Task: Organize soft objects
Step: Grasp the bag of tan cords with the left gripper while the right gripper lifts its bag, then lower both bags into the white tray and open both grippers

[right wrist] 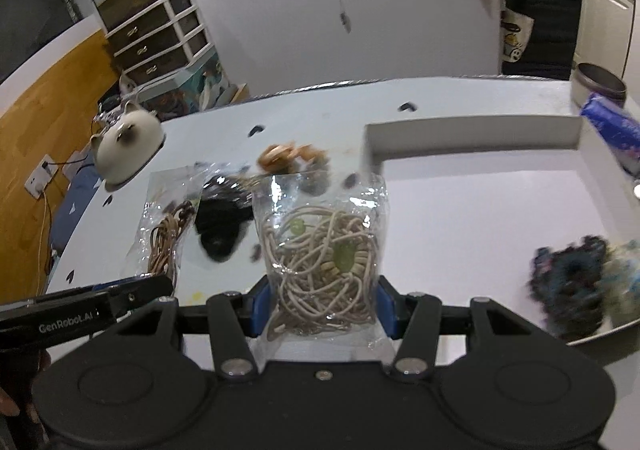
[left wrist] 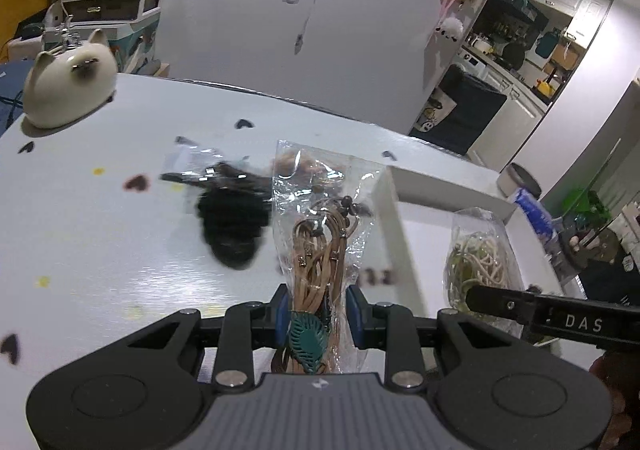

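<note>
Left wrist view: the left claw (left wrist: 316, 316) is pinched nearly closed on a clear bag of tan cords (left wrist: 316, 234), lifted off the table (left wrist: 100, 234). Right wrist view shows the right claw (right wrist: 322, 304), about half open, clamped across a fatter bag of cream cords (right wrist: 324, 250), also raised. Both appear bound for the white tray (right wrist: 472, 210), where dark scrunchies (right wrist: 568, 290) already lie. A black bundle (left wrist: 232, 230) and a cat figurine (left wrist: 68, 86) remain on the table.
</note>
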### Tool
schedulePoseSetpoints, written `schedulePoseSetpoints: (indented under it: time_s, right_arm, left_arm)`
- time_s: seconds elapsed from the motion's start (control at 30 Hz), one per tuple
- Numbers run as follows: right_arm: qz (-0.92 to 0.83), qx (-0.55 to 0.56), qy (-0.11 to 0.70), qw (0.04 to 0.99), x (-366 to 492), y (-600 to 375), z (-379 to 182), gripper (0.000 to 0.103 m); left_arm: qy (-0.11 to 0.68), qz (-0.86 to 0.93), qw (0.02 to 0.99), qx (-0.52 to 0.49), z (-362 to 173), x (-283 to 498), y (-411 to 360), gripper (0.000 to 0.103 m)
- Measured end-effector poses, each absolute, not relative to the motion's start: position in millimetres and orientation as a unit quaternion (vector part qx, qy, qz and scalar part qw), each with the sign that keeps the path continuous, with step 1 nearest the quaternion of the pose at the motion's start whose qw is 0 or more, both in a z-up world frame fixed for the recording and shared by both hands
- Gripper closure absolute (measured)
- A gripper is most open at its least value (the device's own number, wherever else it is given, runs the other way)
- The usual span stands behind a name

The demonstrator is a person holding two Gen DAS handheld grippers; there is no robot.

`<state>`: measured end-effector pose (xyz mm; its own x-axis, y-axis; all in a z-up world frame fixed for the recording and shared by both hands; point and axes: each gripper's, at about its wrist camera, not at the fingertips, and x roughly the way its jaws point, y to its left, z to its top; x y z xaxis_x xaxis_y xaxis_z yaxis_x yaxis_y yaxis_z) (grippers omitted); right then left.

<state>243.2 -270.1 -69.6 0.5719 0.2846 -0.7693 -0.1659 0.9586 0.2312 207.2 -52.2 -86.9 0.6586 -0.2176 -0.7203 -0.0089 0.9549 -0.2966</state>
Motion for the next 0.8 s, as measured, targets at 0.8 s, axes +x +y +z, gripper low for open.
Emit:
schedulePoseSetpoints:
  time_s: [0.8]
  right_arm:
    - [0.086, 0.091, 0.435, 0.892, 307, -463, -75, 0.049]
  left_arm:
    - [0.435, -0.047, 0.886, -0.154, -111, 266, -214, 0.072]
